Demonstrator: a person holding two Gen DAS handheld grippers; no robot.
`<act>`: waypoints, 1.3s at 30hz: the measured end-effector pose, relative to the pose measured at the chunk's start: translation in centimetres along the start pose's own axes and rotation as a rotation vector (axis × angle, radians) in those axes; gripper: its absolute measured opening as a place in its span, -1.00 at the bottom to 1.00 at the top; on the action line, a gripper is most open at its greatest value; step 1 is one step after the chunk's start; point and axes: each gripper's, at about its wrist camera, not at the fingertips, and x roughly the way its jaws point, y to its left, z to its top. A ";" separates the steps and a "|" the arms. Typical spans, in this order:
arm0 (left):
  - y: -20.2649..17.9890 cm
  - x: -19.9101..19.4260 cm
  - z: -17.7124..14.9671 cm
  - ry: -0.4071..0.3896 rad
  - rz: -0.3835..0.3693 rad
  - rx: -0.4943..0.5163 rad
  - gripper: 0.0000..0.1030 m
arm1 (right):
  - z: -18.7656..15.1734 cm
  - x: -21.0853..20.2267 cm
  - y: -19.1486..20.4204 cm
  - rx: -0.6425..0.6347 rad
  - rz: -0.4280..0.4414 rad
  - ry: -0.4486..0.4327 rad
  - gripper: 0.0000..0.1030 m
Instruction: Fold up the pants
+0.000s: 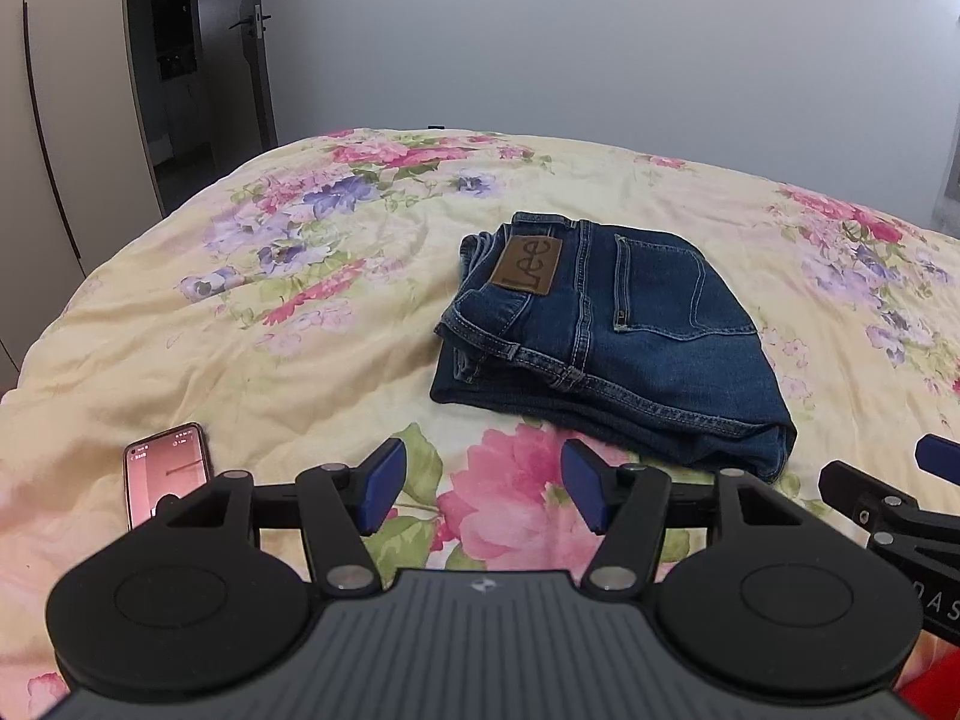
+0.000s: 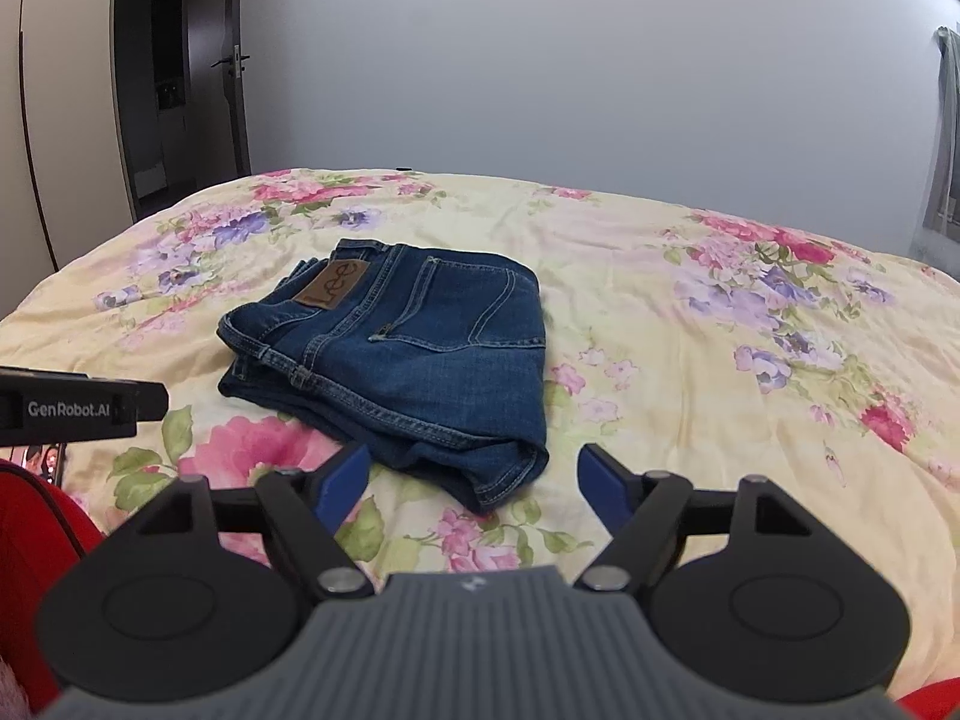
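A pair of dark blue jeans (image 1: 624,336) lies folded into a compact stack on the floral bedspread (image 1: 240,312), brown leather patch and back pocket facing up. In the left wrist view my left gripper (image 1: 483,489) hovers open just short of the stack's near edge, nothing between its blue pads. The right wrist view shows the same jeans (image 2: 408,360) ahead and slightly left. My right gripper (image 2: 474,483) stands open, with the stack's near corner showing between the fingers and untouched by the pads. The right gripper's fingers (image 1: 882,498) poke into the left wrist view at the right edge.
A phone (image 1: 165,468) with a lit screen lies on the bed left of my left gripper. The left gripper's black body (image 2: 78,405) enters the right view at the left. A red sleeve (image 2: 36,516) shows at the bottom left. A dark doorway (image 1: 180,60) and white wall stand behind the bed.
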 end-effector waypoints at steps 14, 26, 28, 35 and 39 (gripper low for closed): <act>-0.2 0.2 -0.1 0.010 -0.012 0.013 0.36 | 0.0 0.4 -0.1 0.011 0.005 0.004 0.44; -0.2 0.4 -0.1 0.012 -0.015 0.018 0.36 | -0.1 0.6 -0.2 0.013 0.004 0.004 0.53; -0.3 0.5 -0.1 0.012 -0.015 0.018 0.36 | -0.1 0.6 -0.2 0.014 0.004 0.005 0.53; -0.3 0.5 -0.1 0.013 -0.015 0.022 0.36 | -0.2 0.6 -0.3 0.014 0.002 0.010 0.53; -0.4 0.4 -0.1 0.013 -0.015 0.020 0.36 | -0.2 0.7 -0.3 0.014 0.002 0.012 0.53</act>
